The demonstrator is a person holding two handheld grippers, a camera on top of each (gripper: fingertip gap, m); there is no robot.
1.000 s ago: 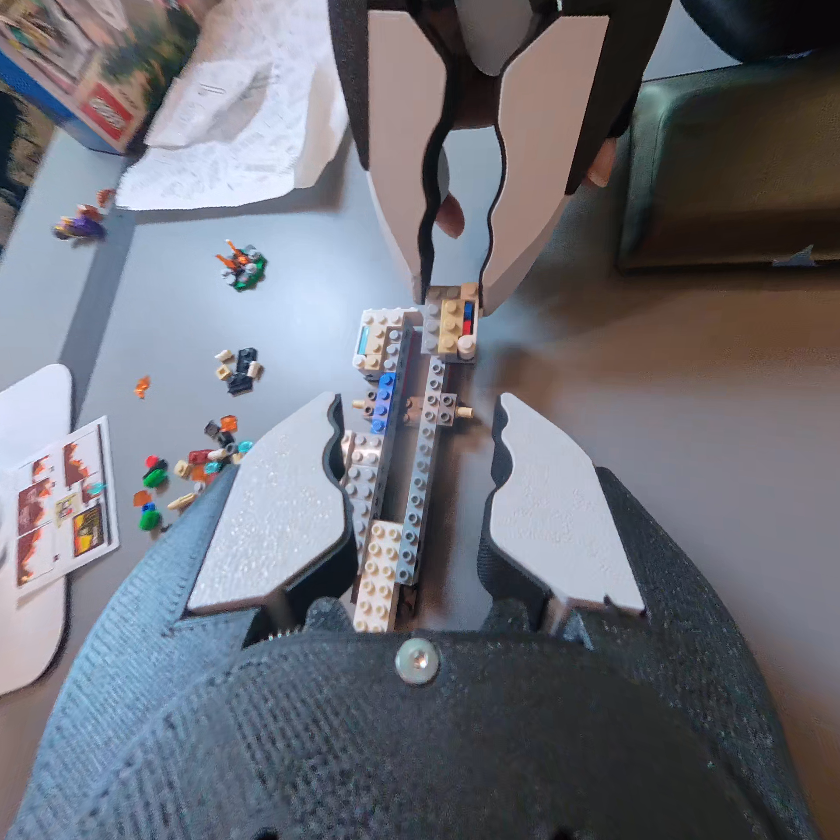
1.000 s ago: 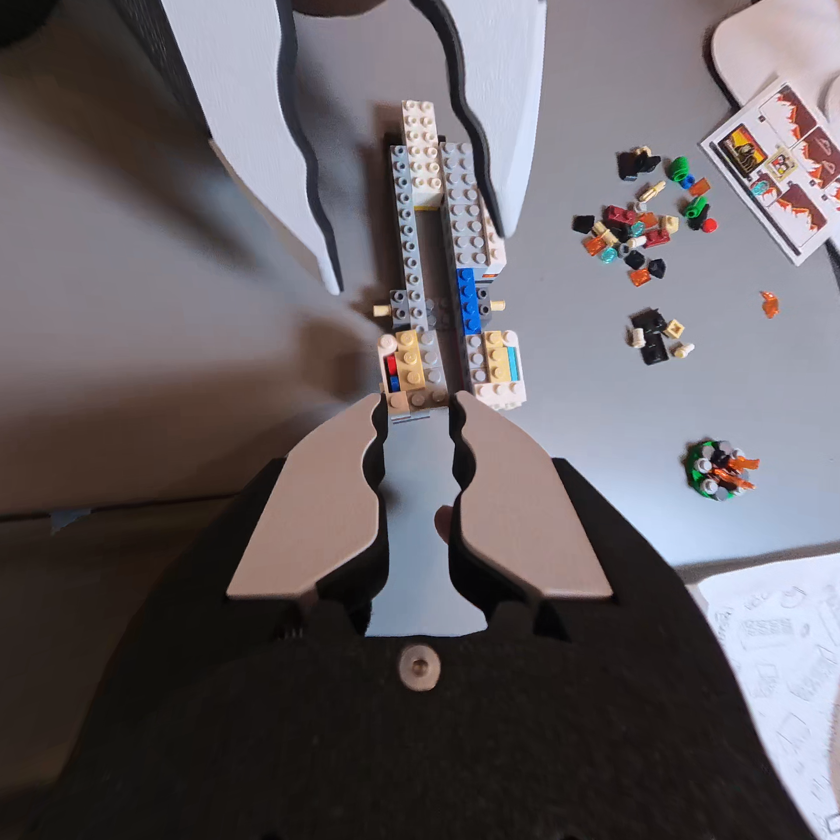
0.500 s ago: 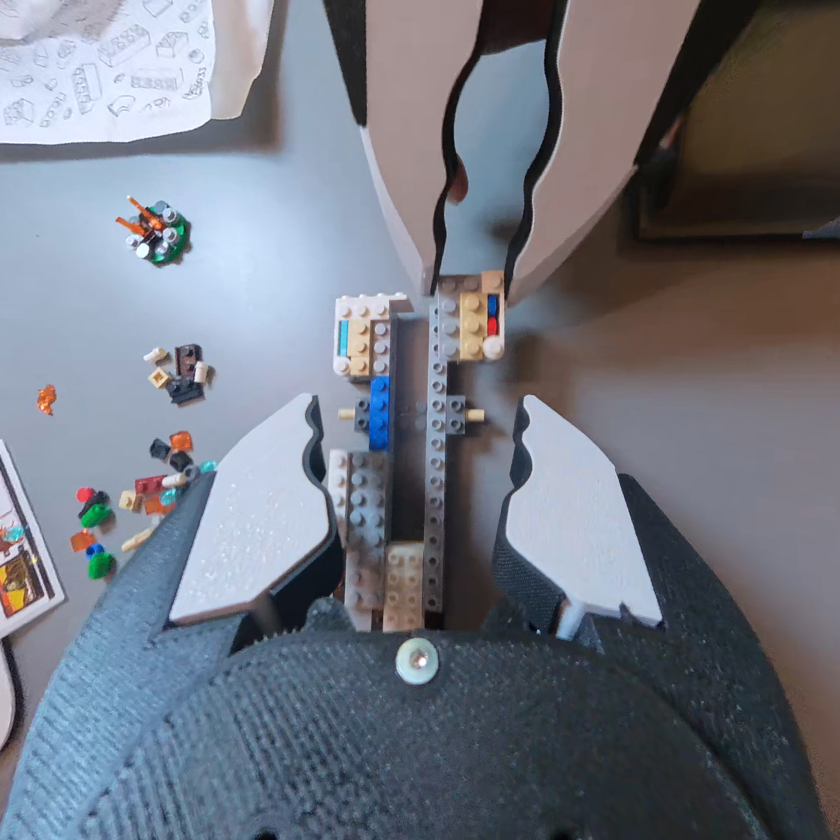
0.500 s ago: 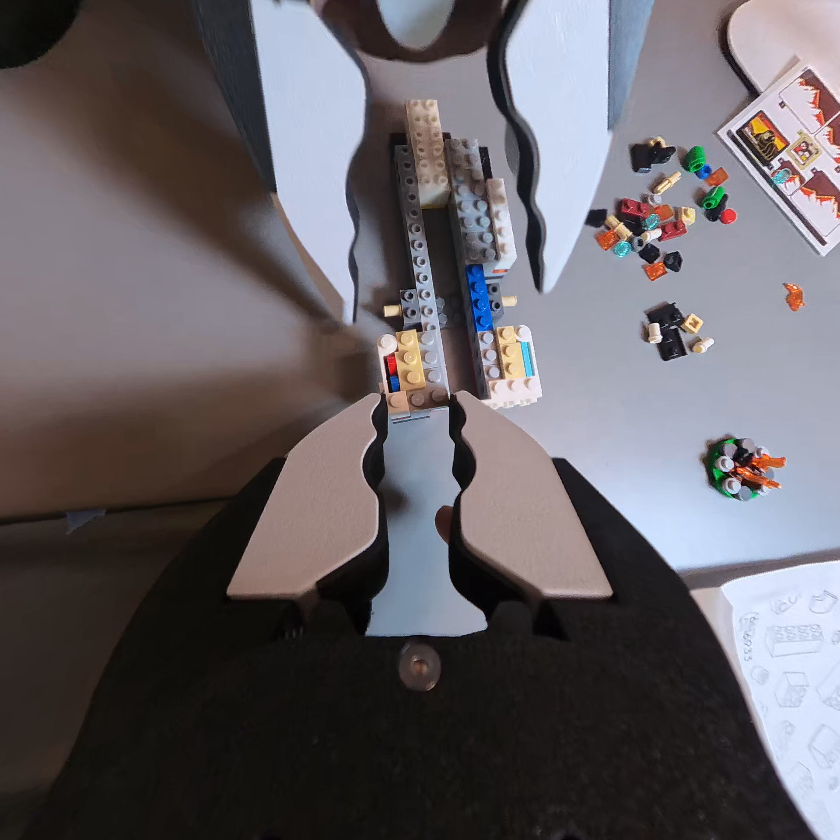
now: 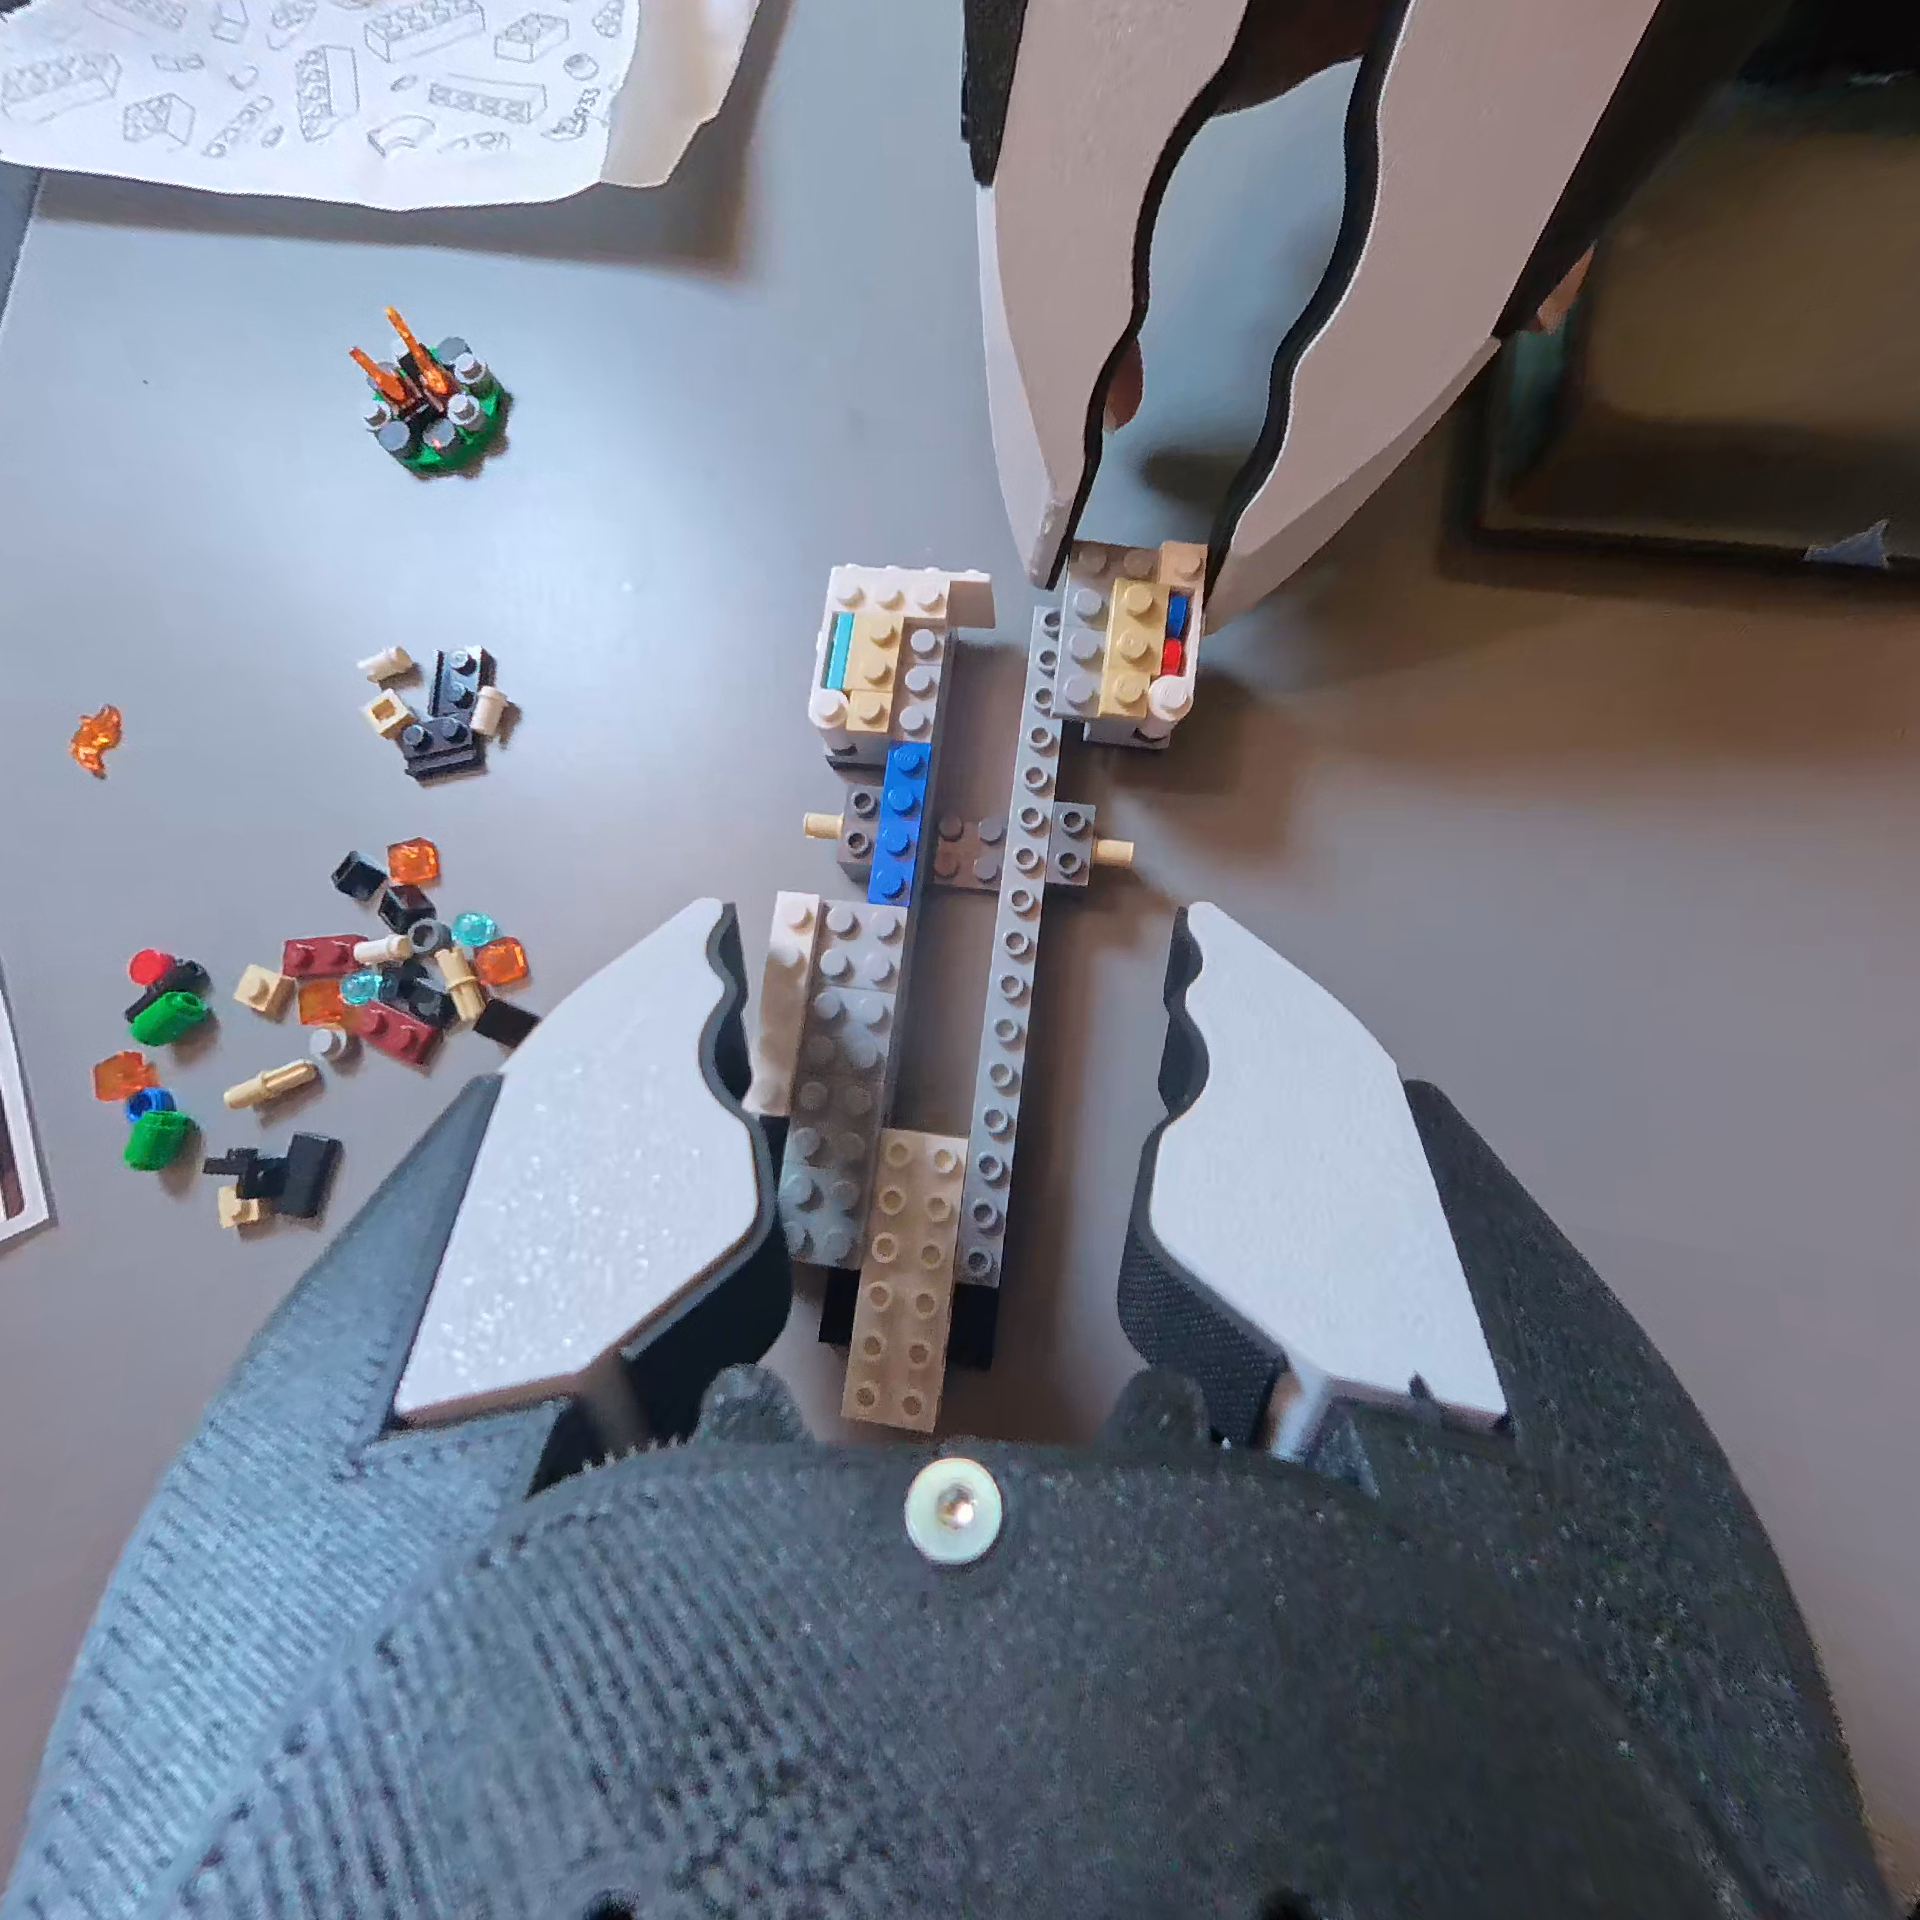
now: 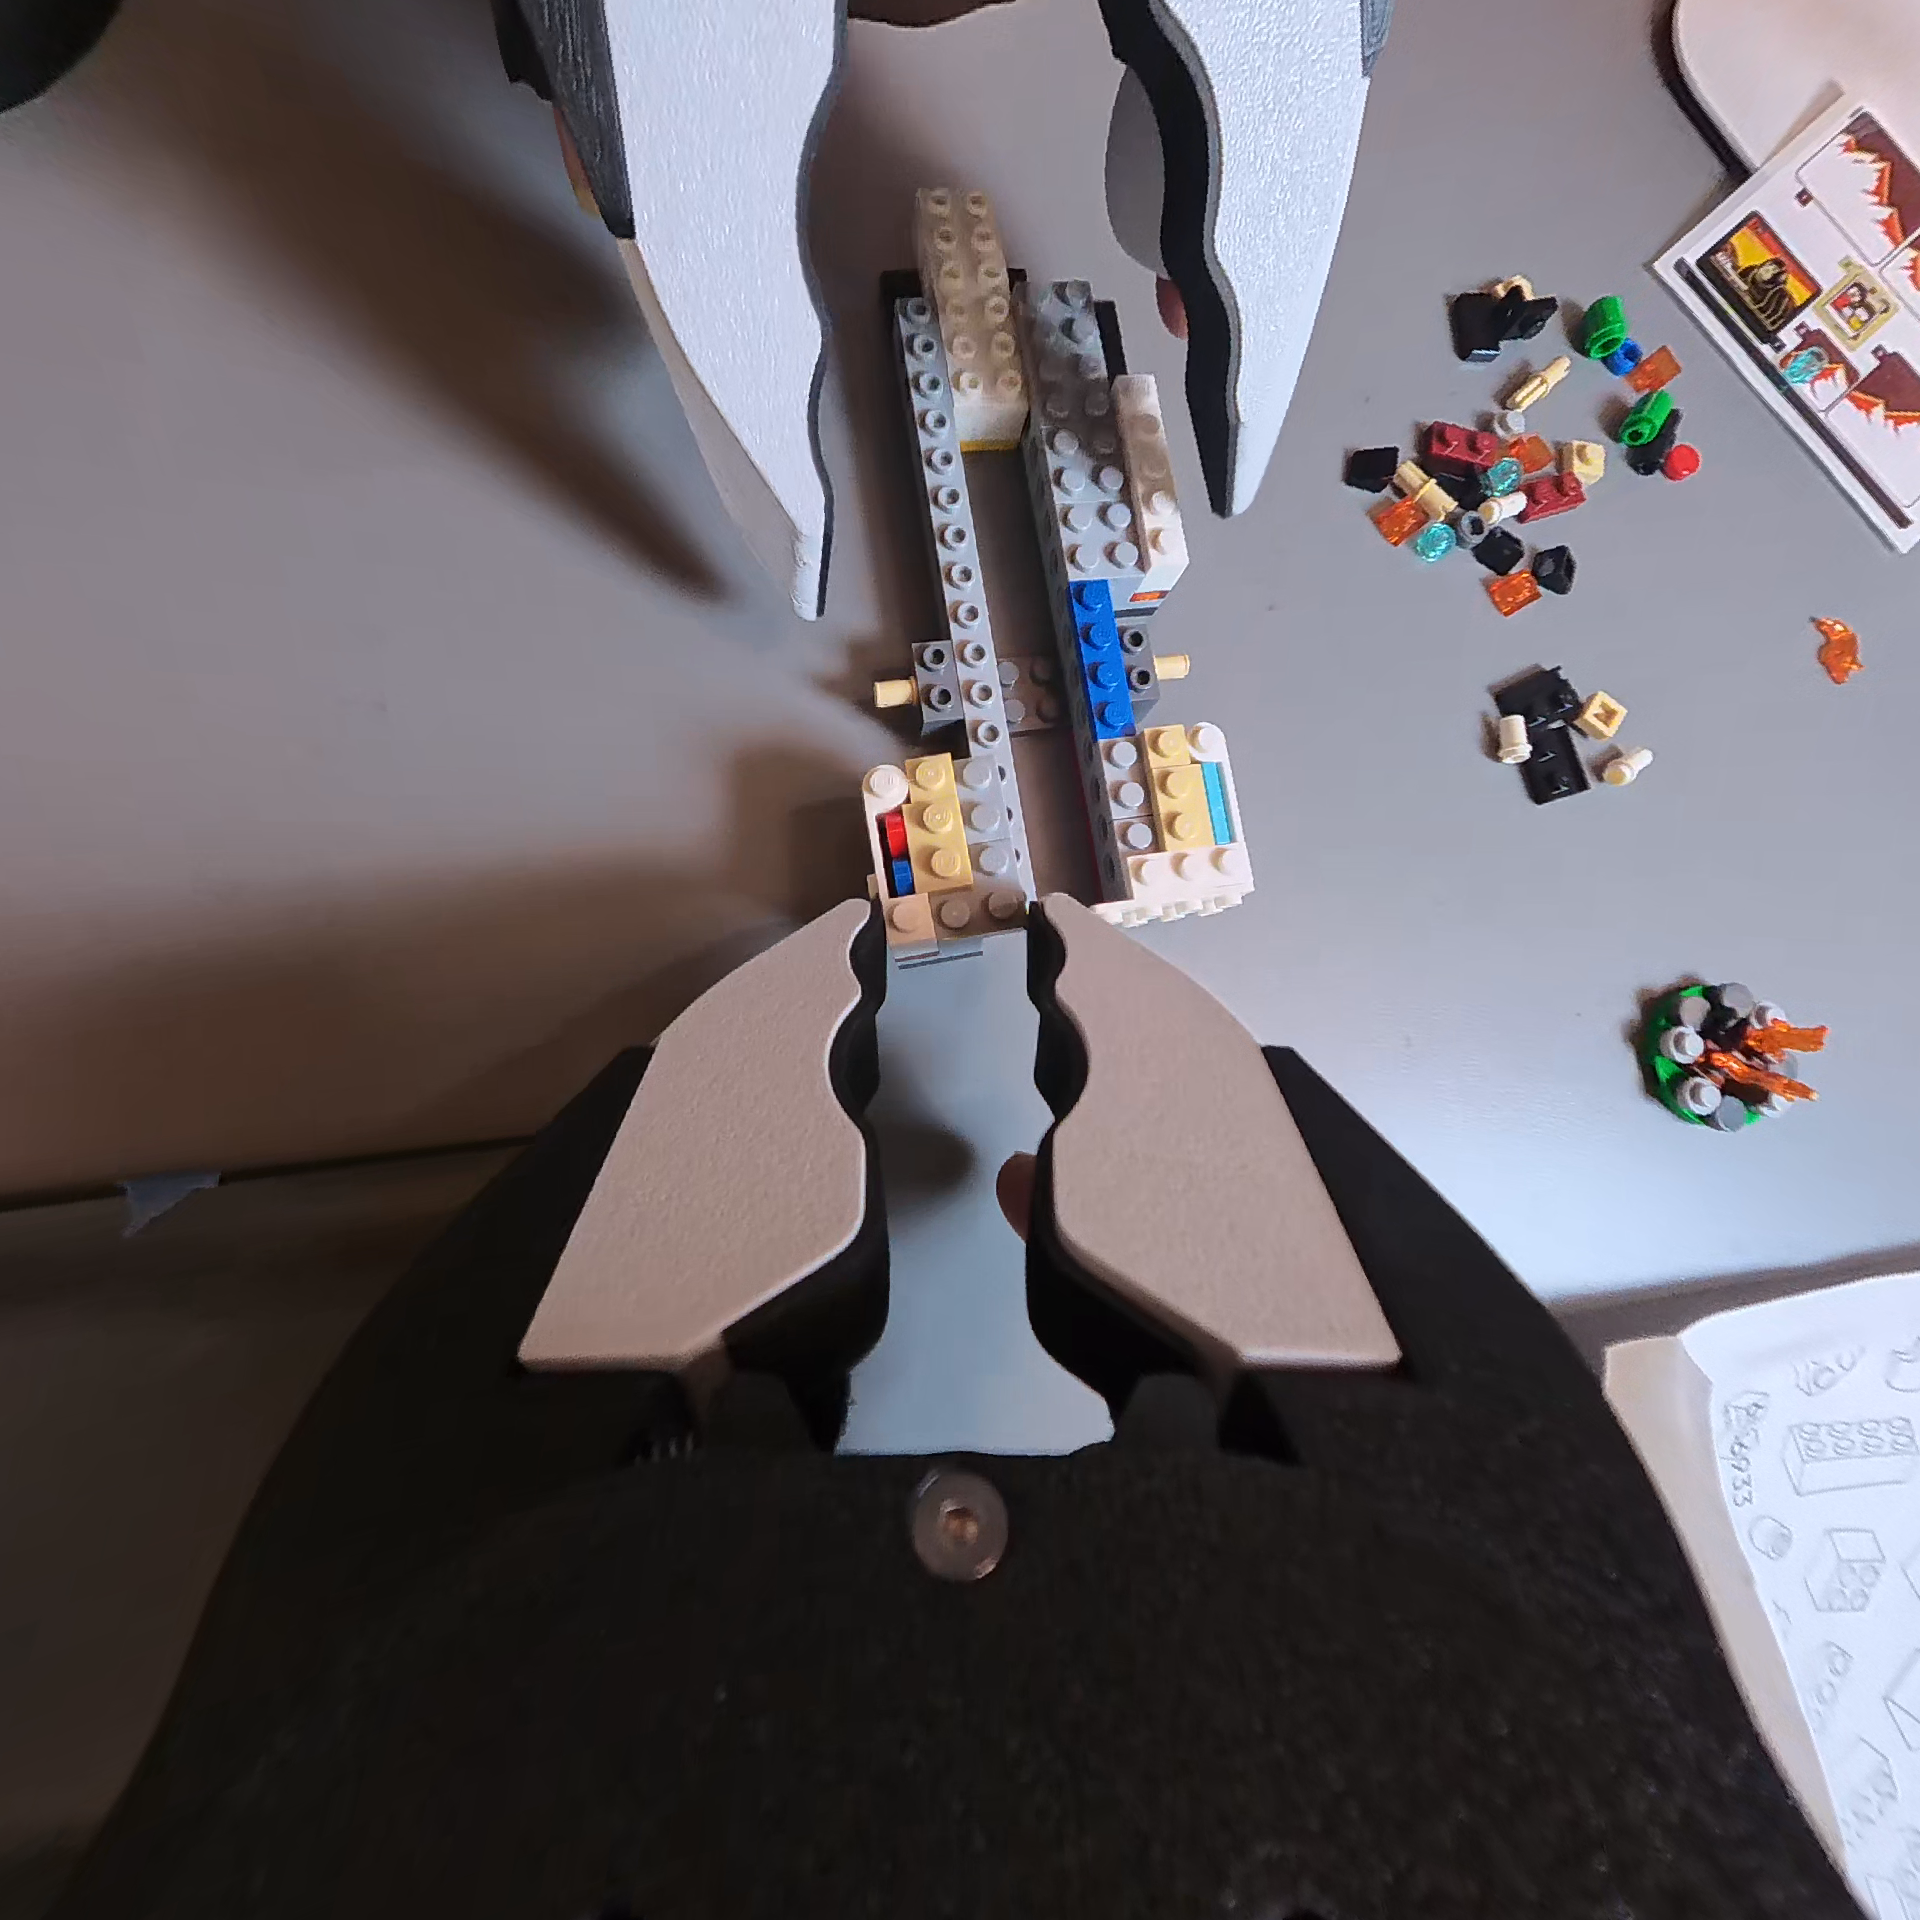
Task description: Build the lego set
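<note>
A long lego build [image 5: 1013, 935] of grey beams, a blue brick and tan and white blocks lies on the grey table; it also shows in the right wrist view [image 6: 971, 582]. My right gripper [image 6: 956, 914] is shut on the build's grey-and-tan end block [image 6: 951, 831], and shows at the top of the left wrist view [image 5: 1132, 571]. My left gripper [image 5: 956, 925] is open and straddles the other end by the tan plate [image 5: 909, 1268]. Its left finger [image 5: 623, 1132] is close against the white side brick; its right finger stands apart.
Several loose small pieces [image 5: 343, 997] lie left of the build. A round green mini-build with orange flames [image 5: 431, 400] and a black-and-tan cluster [image 5: 442, 707] lie farther off. Printed paper [image 5: 312, 94] lies far left, a sticker sheet [image 6: 1818, 281] nearby, and a dark box [image 5: 1714, 364] far right.
My left gripper has swung into line with the build and drawn back a little, so more of the tan plate shows. The right gripper has kept its hold on the end block.
</note>
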